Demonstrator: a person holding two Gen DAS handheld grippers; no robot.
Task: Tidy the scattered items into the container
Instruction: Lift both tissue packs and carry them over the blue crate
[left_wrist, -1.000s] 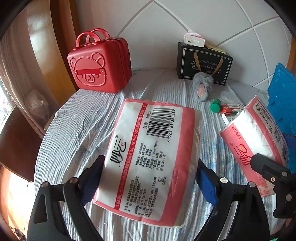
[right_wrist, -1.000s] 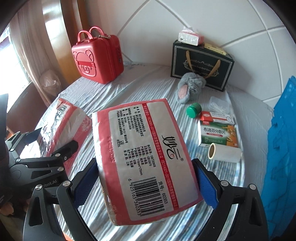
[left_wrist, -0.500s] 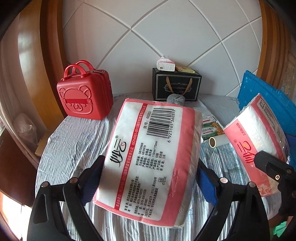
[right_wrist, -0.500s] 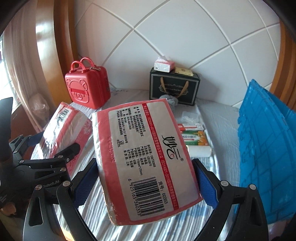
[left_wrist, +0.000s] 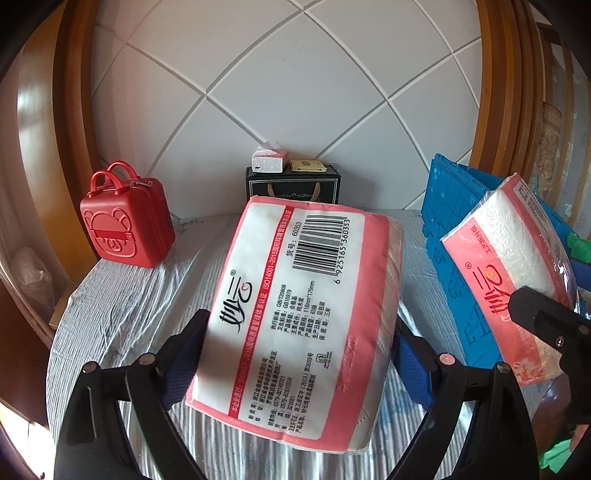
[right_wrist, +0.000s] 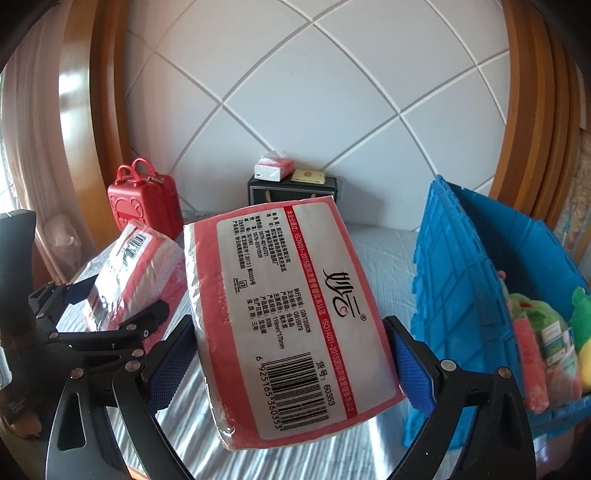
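Observation:
My left gripper (left_wrist: 299, 354) is shut on a pink and white tissue pack (left_wrist: 295, 314), held above the striped bed cover; the pack also shows in the right wrist view (right_wrist: 136, 273). My right gripper (right_wrist: 291, 358) is shut on a second tissue pack (right_wrist: 288, 314), which shows at the right of the left wrist view (left_wrist: 509, 266). The blue crate (right_wrist: 469, 280) stands to the right, open, with green plush toys (right_wrist: 543, 325) and packets inside. It also shows in the left wrist view (left_wrist: 454, 236).
A red bear suitcase (left_wrist: 127, 221) stands at the back left on the striped bed cover (left_wrist: 125, 306). A black gift bag (left_wrist: 293, 184) with a small tissue pack (left_wrist: 267, 162) on top sits against the white padded headboard (left_wrist: 295, 92).
Both grippers have lifted with their tissue packs and tilted up. The blue crate has come into fuller view at the right; the small items on the bed have dropped out of sight.

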